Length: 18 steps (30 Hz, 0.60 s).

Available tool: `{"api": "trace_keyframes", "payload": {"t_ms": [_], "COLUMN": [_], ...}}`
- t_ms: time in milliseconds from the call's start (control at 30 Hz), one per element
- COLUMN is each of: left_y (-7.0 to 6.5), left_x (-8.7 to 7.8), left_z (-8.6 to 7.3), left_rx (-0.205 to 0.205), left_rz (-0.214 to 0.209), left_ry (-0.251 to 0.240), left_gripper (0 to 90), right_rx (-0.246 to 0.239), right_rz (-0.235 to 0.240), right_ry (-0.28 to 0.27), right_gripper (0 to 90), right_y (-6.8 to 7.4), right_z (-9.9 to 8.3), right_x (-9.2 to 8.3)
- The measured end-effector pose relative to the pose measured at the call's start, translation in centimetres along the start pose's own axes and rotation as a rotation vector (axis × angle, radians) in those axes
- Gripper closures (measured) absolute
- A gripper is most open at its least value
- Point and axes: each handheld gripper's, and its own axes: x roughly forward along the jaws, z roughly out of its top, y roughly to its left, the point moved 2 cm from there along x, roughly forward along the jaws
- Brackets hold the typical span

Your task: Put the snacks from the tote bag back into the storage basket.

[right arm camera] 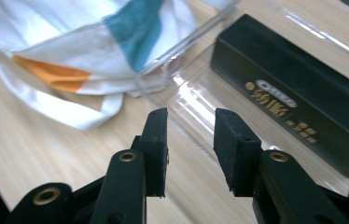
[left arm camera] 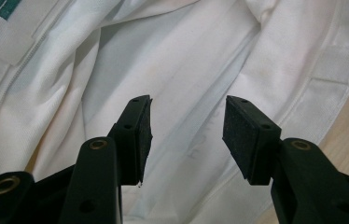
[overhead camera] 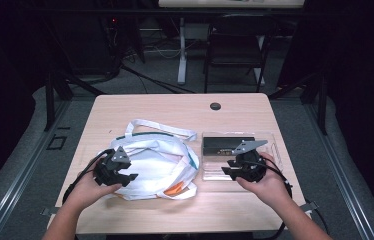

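Both forearms were bare, with no sleeves. The left tool (overhead camera: 125, 178) and the right tool (overhead camera: 228, 172) were black, each topped by a grey three-cornered plate and trailing a black cable. Their jaws ended in flat, dark, rough-textured pads (left arm camera: 241, 135), and brass-coloured rings sat in the black arms behind them.

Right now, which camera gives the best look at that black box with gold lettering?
The right gripper view: the black box sits close, its gold lettering visible, inside the clear tray. The high view shows it small and dark. The left gripper view faces the white bag.
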Motion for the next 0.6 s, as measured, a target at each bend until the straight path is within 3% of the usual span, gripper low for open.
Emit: {"api": "trace_keyframes", "payload": {"t_ms": [367, 600], "left_y": [0.0, -0.1], "left_x": [-0.1, -0.2], "left_z": [-0.4, -0.8], "left_rx": [-0.026, -0.041], "left_rz": [-0.002, 0.01], "left_ry": [-0.031, -0.045], "left_gripper": [51.9, 52.1], "right_rx": [-0.074, -0.081], "right_rz": [0.032, 0.038], "right_ry": [0.028, 0.031], "right_gripper": [65.6, 66.0], "right_y": [3.3, 4.4], "right_z": [-1.0, -2.1], "right_x": [1.0, 1.9]}}
